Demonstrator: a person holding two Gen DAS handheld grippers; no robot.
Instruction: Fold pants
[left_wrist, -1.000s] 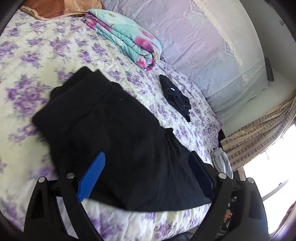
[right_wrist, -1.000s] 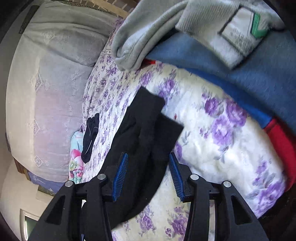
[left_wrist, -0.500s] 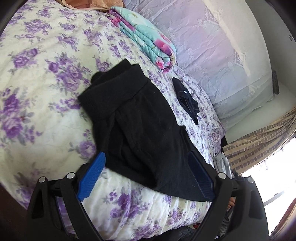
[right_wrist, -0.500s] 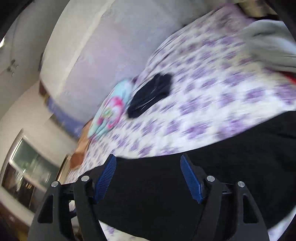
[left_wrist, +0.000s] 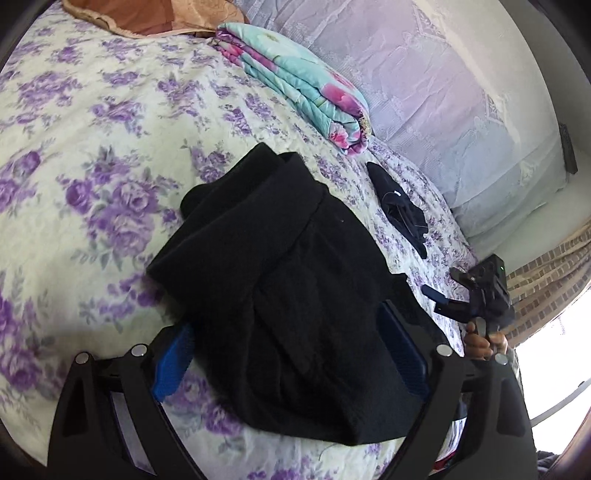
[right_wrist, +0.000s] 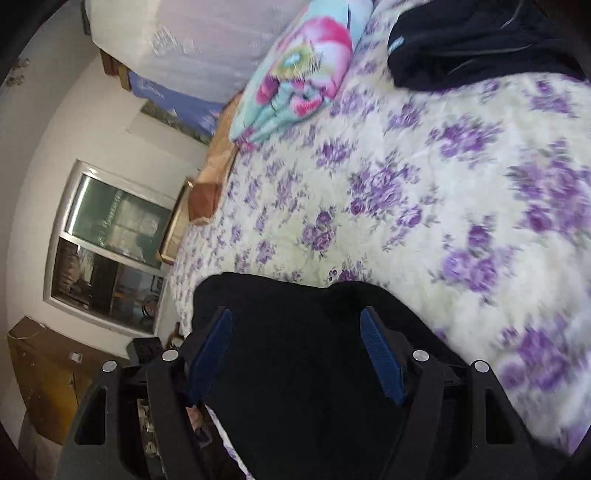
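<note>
The black pants (left_wrist: 288, 280) lie folded in a thick bundle on the purple-flowered bedspread (left_wrist: 92, 155). My left gripper (left_wrist: 288, 358) is open and low over the near end of the pants. The cloth lies between its blue pads (left_wrist: 171, 365), which do not press on it. My right gripper (left_wrist: 443, 284) appears at the right in the left wrist view, held by a hand (left_wrist: 480, 341) beside the far side of the pants. In its own view the right gripper (right_wrist: 297, 352) is open above the black pants (right_wrist: 295, 387), and nothing is pinched.
A folded teal and pink quilt (left_wrist: 306, 85) lies near the lace-covered headboard (left_wrist: 461, 110). A small dark garment (left_wrist: 402, 210) lies on the bed beyond the pants. An orange-brown pillow (left_wrist: 147, 18) sits at the far corner. A window (right_wrist: 107, 240) and a cardboard box (right_wrist: 44, 373) stand beyond the bed's edge.
My right gripper opened wider, left the pant leg end, swung across the bed while rolling, and now hovers over the bundle. My left gripper drew in closer and lower over the pants.
</note>
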